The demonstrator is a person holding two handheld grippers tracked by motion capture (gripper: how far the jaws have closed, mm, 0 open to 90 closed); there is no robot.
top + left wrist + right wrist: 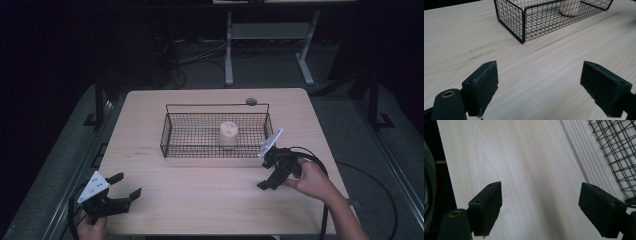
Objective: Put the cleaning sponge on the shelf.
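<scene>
A black wire basket [165, 134] stands in the middle of the light wooden table [200, 190]. Inside it, toward the right, a pale cylindrical cup-like object [228, 134] stands upright. My left gripper [126, 184] hovers at the near left corner, open and empty, pointing toward the basket. In the left gripper view its jaws [540, 72] stand wide apart over bare wood, with the basket [523, 25] and the pale object [570, 7] ahead. My right gripper [265, 171] sits just off the basket's near right corner, open and empty. Its own view shows the jaws [540, 195] apart above the table, with the basket mesh [616, 152] at the upper right.
A small dark round disc [251, 101] lies at the table's far edge behind the basket. Cables trail from both grippers. Beyond the table are a dark floor, cables and the grey legs of another table [229, 55].
</scene>
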